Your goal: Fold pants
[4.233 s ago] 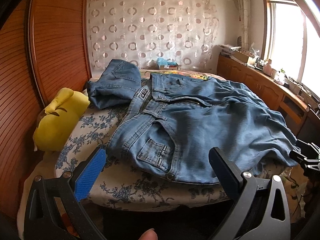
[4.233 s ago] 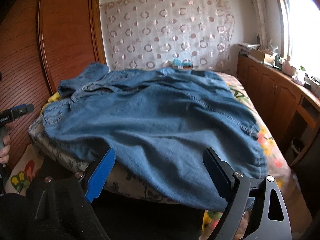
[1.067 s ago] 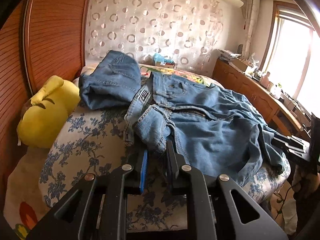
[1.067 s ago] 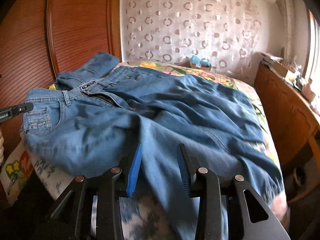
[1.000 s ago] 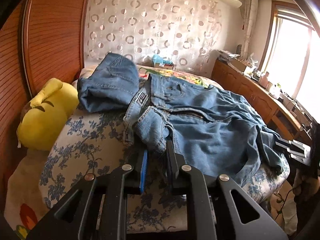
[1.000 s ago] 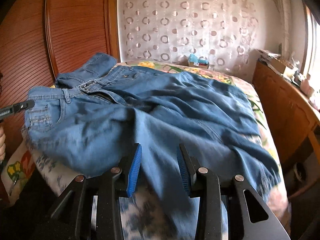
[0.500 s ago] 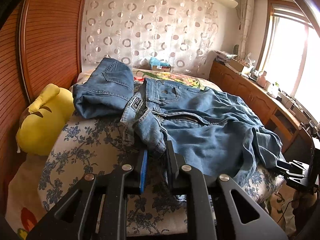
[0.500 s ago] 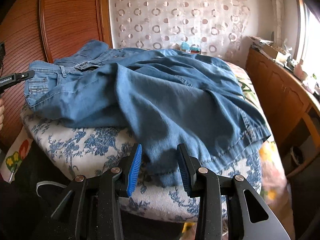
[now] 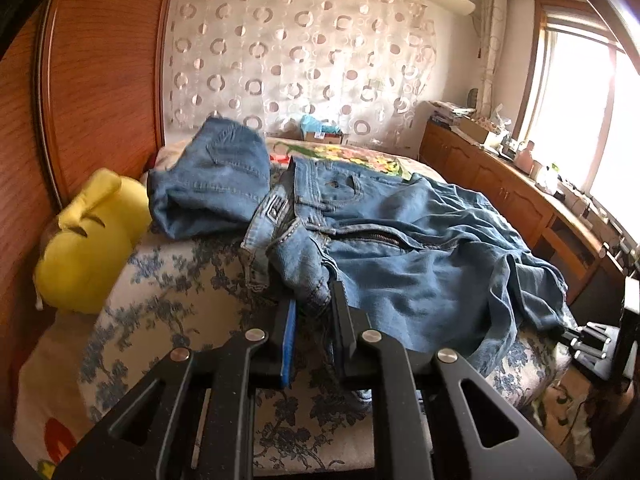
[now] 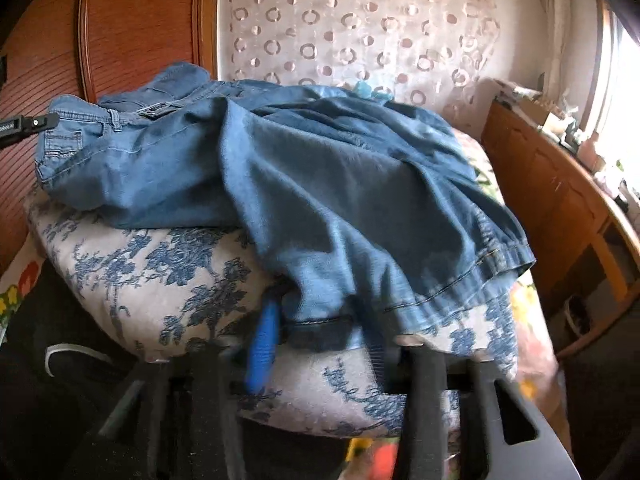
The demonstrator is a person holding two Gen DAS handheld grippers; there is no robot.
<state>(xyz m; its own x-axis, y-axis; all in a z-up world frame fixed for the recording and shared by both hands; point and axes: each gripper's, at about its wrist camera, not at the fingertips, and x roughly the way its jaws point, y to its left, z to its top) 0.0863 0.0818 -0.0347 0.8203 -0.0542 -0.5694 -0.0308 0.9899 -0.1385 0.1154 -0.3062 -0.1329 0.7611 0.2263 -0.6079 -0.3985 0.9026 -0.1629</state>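
Light blue jeans (image 9: 400, 264) lie spread across the bed, waistband on the left, legs running right. My left gripper (image 9: 314, 300) is shut on a bunched corner of the waistband at the bed's near edge. In the right wrist view the jeans (image 10: 320, 184) drape over the mattress corner. My right gripper (image 10: 318, 320) has the leg hem between its jaws; they are closing, and the blurred picture still shows the pads apart from the cloth. The left gripper's tip (image 10: 28, 126) shows beside the back pocket.
A second folded pair of jeans (image 9: 212, 184) and a yellow plush toy (image 9: 88, 240) sit at the bed's far left. Wooden panelling (image 9: 100, 80) stands on the left, low wooden cabinets (image 9: 500, 196) run along the right under the window. The floral bed cover (image 9: 168, 280) shows at the near edge.
My right gripper has dropped and moved in to the leg hem at the mattress corner, and its view is now blurred. My left gripper keeps its hold on the waistband and stays put.
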